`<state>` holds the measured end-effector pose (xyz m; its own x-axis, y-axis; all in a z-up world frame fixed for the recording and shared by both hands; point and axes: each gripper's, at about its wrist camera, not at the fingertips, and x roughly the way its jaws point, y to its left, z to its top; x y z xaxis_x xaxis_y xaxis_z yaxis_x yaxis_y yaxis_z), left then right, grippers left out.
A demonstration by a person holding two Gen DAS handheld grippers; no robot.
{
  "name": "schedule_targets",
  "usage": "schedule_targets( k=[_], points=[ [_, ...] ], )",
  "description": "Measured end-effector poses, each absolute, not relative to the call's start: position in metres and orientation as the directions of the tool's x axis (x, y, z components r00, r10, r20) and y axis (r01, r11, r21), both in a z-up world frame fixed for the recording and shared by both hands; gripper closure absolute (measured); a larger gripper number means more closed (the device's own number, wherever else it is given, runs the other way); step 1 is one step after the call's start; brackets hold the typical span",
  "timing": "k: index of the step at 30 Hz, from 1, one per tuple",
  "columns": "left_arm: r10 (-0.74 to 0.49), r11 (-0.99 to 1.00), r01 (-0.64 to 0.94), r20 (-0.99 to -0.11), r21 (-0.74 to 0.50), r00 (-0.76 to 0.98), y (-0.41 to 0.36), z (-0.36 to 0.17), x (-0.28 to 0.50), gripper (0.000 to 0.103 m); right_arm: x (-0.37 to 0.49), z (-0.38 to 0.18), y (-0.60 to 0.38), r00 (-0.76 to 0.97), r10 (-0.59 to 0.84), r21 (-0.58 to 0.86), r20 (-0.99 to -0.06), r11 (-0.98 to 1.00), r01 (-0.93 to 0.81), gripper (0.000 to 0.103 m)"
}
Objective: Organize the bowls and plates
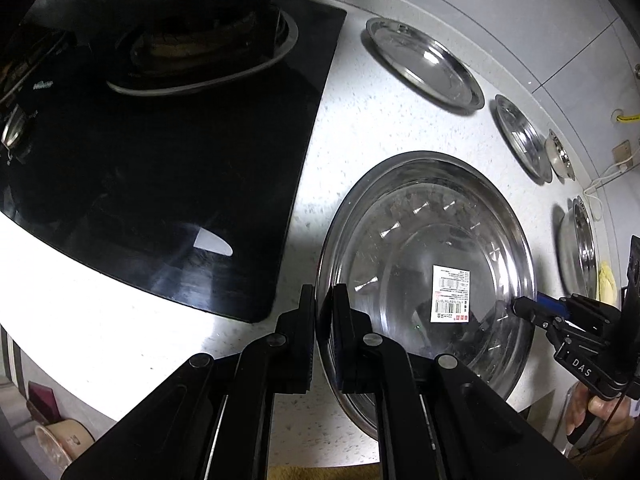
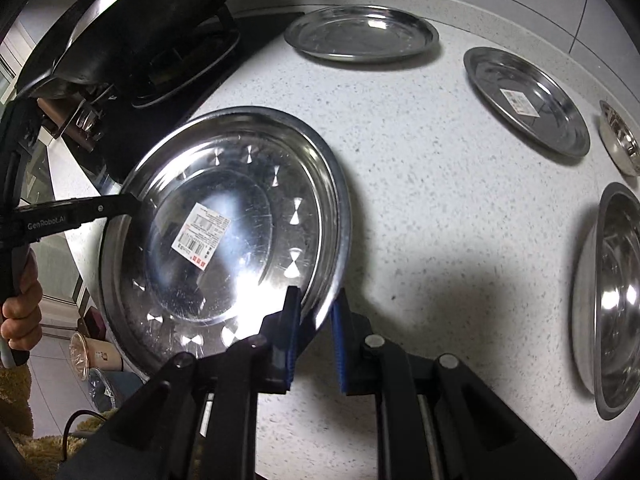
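- Nearest the camera, the left gripper [image 1: 323, 304], black with two fingers, is clamped on the near-left rim of a large round stainless-steel plate [image 1: 432, 240] with a white barcode sticker [image 1: 451, 293] at its centre.
- The right gripper [image 2: 316, 312], with blue pads, pinches the opposite rim of the same plate, so both hands carry it.
- The plate appears lifted and tilted above the speckled white countertop [image 2: 420, 200], beside the black glass hob [image 1: 180, 184] at the counter's left end.
- Along the back edge lie two smaller steel plates [image 2: 362, 32], [image 2: 528, 100]; a small bowl [image 2: 620, 136] and a large bowl [image 2: 612, 300] sit toward the right edge.
- My judgement: thin, stiff, light, but slick; grip the rolled rim at opposite points and keep it level.
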<state>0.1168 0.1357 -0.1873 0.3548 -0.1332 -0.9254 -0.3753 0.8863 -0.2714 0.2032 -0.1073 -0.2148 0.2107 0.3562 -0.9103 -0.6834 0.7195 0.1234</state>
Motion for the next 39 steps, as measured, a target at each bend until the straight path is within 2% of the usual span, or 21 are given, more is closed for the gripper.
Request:
schedule_targets(
  k=[2, 6, 8, 10, 14, 16, 19, 24, 28, 31, 39],
  points=[
    [-0.125, 0.887, -0.377, -0.925, -0.265, 0.358, 0.134, -0.189, 0.115, 0.097, 0.202, -0.218, -0.109, 0.202, 0.363, 0.132, -0.910, 0.713, -0.688, 0.087],
    [-0.034, 0.905, -0.374, -0.913, -0.200, 0.407, 0.130, -0.178, 0.110, 0.096, 0.198, -0.223, -0.110, 0.181, 0.364, 0.141, -0.914, 0.701, -0.699, 0.085],
    [-0.015, 0.905, -0.378, -0.905, -0.193, 0.426, 0.130, -0.171, 0.108, 0.093, 0.198, -0.223, -0.113, 0.171, 0.371, 0.150, -0.913, 0.695, -0.703, 0.085],
    [-0.014, 0.900, -0.388, -0.903, -0.198, 0.430, 0.132, -0.168, 0.105, 0.084, 0.199, -0.220, -0.117, 0.182, 0.374, 0.145, -0.909, 0.696, -0.704, 0.083],
    [0.030, 0.896, -0.410, -0.900, -0.169, 0.435, 0.133, -0.160, 0.103, 0.082, 0.204, -0.209, -0.129, 0.211, 0.392, 0.141, -0.895, 0.700, -0.700, 0.076],
    [0.043, 0.901, -0.404, -0.894, -0.157, 0.445, 0.131, -0.152, 0.103, 0.075, 0.208, -0.205, -0.136, 0.213, 0.404, 0.151, -0.890, 0.701, -0.697, 0.074],
    [0.044, 0.911, -0.383, -0.889, -0.151, 0.456, 0.124, -0.142, 0.109, 0.073, 0.213, -0.198, -0.145, 0.226, 0.421, 0.158, -0.878, 0.702, -0.694, 0.073],
    [-0.071, 0.928, -0.285, -0.864, -0.241, 0.499, 0.094, -0.121, 0.137, 0.052, 0.224, -0.176, -0.158, 0.262, 0.454, 0.159, -0.852, 0.701, -0.695, 0.070],
    [-0.196, 0.925, -0.187, -0.835, -0.332, 0.513, 0.067, -0.109, 0.169, 0.039, 0.242, -0.154, -0.172, 0.317, 0.466, 0.145, -0.826, 0.720, -0.679, 0.061],
    [-0.248, 0.908, -0.171, -0.819, -0.383, 0.517, 0.060, -0.102, 0.195, 0.036, 0.263, -0.137, -0.183, 0.354, 0.463, 0.135, -0.812, 0.740, -0.659, 0.058],
    [-0.051, 0.928, -0.302, -0.875, -0.220, 0.481, 0.087, -0.112, 0.278, 0.035, 0.360, -0.116, -0.142, 0.316, 0.522, 0.204, -0.792, 0.714, -0.669, 0.053]
  ],
)
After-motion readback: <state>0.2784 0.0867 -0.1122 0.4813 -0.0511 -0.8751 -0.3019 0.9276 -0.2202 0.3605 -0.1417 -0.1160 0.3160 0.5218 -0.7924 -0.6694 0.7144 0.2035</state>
